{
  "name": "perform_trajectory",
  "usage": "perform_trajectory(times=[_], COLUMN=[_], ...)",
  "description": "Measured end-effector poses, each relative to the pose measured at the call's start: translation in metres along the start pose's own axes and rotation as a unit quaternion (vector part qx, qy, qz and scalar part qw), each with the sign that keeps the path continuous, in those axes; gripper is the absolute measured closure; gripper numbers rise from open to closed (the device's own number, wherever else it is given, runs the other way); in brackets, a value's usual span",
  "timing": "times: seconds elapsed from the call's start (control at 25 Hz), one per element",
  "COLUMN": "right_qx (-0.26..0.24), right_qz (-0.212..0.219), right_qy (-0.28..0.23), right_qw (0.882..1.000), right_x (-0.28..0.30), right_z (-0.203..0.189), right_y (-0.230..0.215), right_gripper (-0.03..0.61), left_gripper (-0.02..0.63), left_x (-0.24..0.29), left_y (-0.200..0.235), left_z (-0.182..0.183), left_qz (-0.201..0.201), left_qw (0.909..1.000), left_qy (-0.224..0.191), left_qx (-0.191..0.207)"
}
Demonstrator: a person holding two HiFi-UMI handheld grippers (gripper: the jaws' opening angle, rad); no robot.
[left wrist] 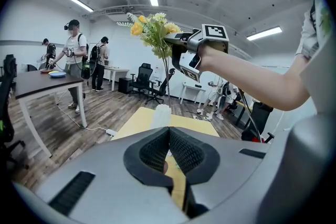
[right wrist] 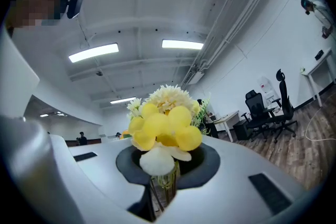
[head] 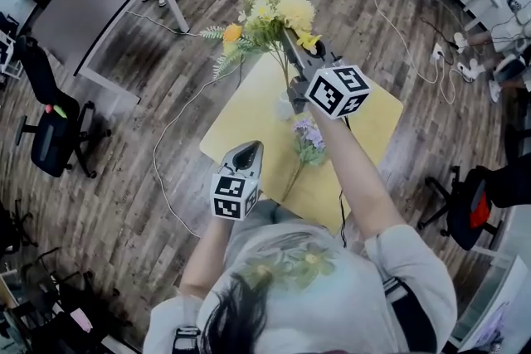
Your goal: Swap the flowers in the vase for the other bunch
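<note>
My right gripper [head: 289,46] is shut on the stems of a yellow and white flower bunch [head: 270,12], held in the air over the far side of the yellow table [head: 375,124]. In the right gripper view the blooms [right wrist: 164,122] fill the space in front of the jaws, with the stems [right wrist: 166,182] pinched between them. A small white vase [head: 284,106] stands on the table below. A purple bunch [head: 309,137] lies flat on the table near it. My left gripper [head: 249,148] hovers at the table's near edge, shut and holding nothing, pointing toward the vase [left wrist: 161,115].
A dark table [head: 75,12] with a blue plate stands at the far left, and office chairs [head: 54,137] sit around the room. Cables [head: 166,153] trail over the wood floor. People [left wrist: 76,55] stand by that dark table in the left gripper view.
</note>
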State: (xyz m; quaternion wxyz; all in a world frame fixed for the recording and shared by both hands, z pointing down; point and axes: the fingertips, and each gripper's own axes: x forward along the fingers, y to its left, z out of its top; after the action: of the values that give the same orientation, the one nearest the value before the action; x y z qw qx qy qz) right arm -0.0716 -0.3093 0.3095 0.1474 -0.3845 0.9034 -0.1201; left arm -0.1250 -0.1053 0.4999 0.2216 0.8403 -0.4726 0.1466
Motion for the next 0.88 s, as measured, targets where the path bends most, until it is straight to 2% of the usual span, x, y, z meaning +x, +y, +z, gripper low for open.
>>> perform_trajectory(times=[0.2,0.52,0.76,0.88], right_qx=[-0.011,-0.014,-0.009,-0.009], right_qz=[0.009,0.012,0.002,-0.004], right_qy=[-0.025,-0.02,0.028,0.047], right_qw=[1.0,1.0,1.0,0.999], right_x=[0.003,-0.008,-0.017,-0.031], right_z=[0.001,-0.042,-0.078,-0.099], right_y=[-0.007,-0.019,-0.038,-0.038], right_gripper=[0.503,0.503,0.503,0.503], left_gripper=[0.595,0.595,0.595,0.595], left_x=[0.005,0.01,0.017,0.016], left_y=[0.0,0.006,0.005,0.003], left_z=[-0.001,-0.005,0.007,0.0], left_qz=[0.003,0.004,0.005,0.004], left_qw=[1.0,0.9999,0.9999,0.9999], left_qy=[0.004,0.006,0.012,0.013], left_qx=[-0.005,-0.009,-0.009,-0.007])
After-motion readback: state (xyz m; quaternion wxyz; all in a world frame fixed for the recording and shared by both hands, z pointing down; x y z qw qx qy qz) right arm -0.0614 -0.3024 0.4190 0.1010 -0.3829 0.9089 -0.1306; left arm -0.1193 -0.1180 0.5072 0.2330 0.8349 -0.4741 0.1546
